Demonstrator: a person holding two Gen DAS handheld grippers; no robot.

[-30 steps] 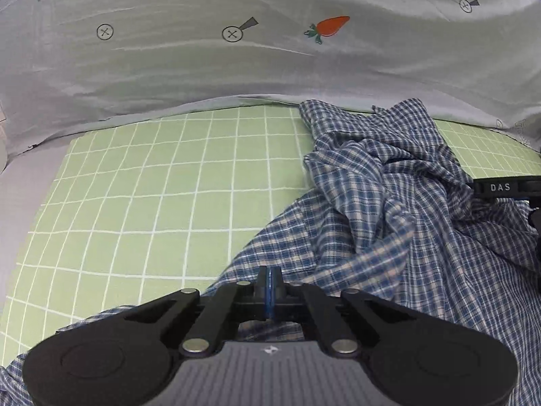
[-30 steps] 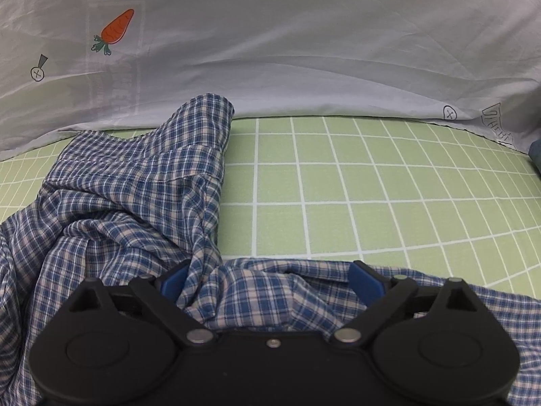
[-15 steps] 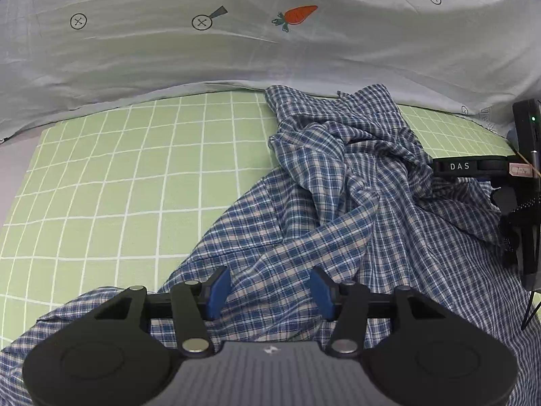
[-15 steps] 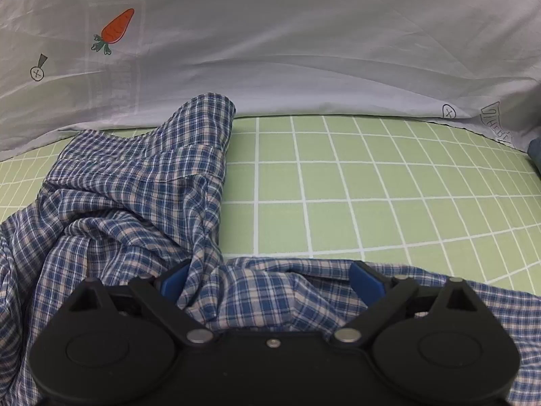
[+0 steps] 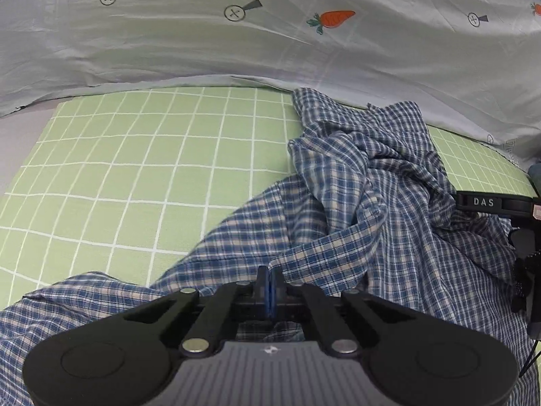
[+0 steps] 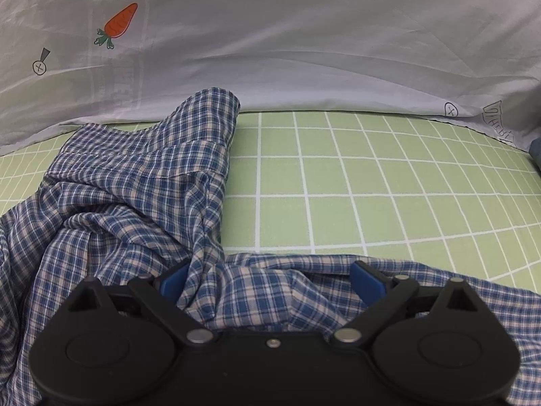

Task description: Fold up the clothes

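One crumpled checked cotton shirt [image 5: 372, 209]

shirts: 1, blue plaid shirt [image 5: 365, 209], crumpled
grippers: 2, left gripper [image 5: 269, 287] and right gripper [image 6: 270, 279]
green grid sheets: 1, green grid sheet [image 5: 135, 169]
grey printed covers: 1, grey cover [image 6: 304, 34]
carrot prints: 2 in left wrist view, 1 in right wrist view

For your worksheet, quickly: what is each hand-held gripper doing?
Left hand-held gripper: closed, pinching the shirt.
Right hand-held gripper: open, shirt between its fingers.
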